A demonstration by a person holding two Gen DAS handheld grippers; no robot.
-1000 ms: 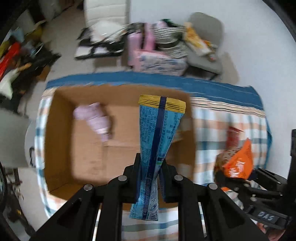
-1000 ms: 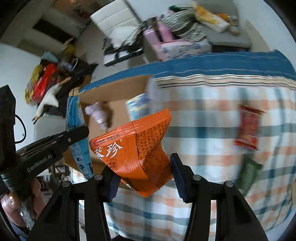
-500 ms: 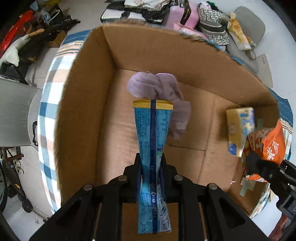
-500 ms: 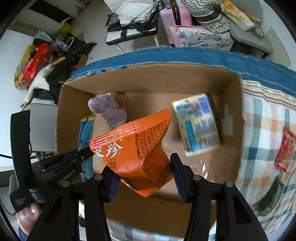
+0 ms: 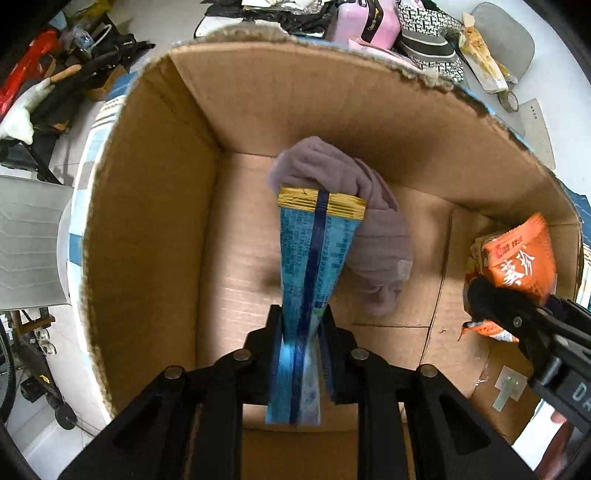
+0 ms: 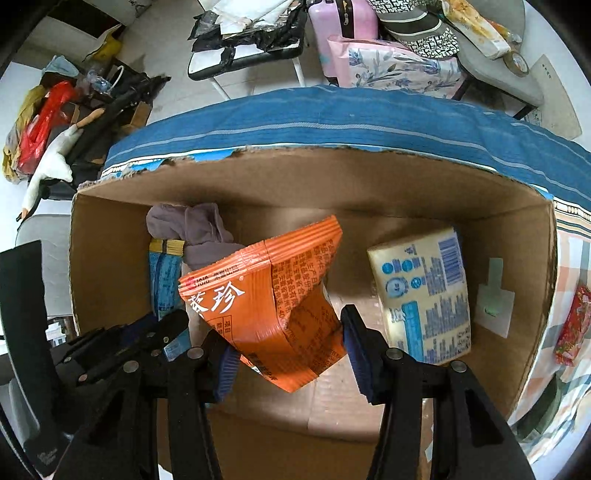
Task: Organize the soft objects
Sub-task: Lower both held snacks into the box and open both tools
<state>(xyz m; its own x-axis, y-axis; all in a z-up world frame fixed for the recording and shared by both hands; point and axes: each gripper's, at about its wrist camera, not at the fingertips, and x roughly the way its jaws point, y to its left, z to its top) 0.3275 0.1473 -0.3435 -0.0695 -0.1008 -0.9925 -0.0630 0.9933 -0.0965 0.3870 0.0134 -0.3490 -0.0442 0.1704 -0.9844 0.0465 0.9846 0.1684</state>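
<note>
My left gripper (image 5: 303, 321) is shut on a blue snack packet (image 5: 314, 258) with a gold top seal, held low inside the open cardboard box (image 5: 147, 206). Its tip is by a crumpled mauve cloth (image 5: 373, 236) on the box floor. My right gripper (image 6: 288, 332) is shut on an orange snack bag (image 6: 273, 302), also inside the box (image 6: 110, 258). It shows at the right of the left wrist view (image 5: 517, 258). A yellow and blue tissue pack (image 6: 424, 295) lies in the box's right part. The cloth (image 6: 199, 232) and blue packet (image 6: 162, 280) show at left.
The box stands on a checked tablecloth with a blue border (image 6: 332, 125). A red snack packet (image 6: 572, 325) lies on the cloth right of the box. Beyond are chairs with bags, a pink suitcase (image 6: 343, 22) and floor clutter (image 6: 55, 110).
Both grippers have moved from above the table down into the box with their packets. The box walls now fill both views and the cloth is closer to the blue packet's tip.
</note>
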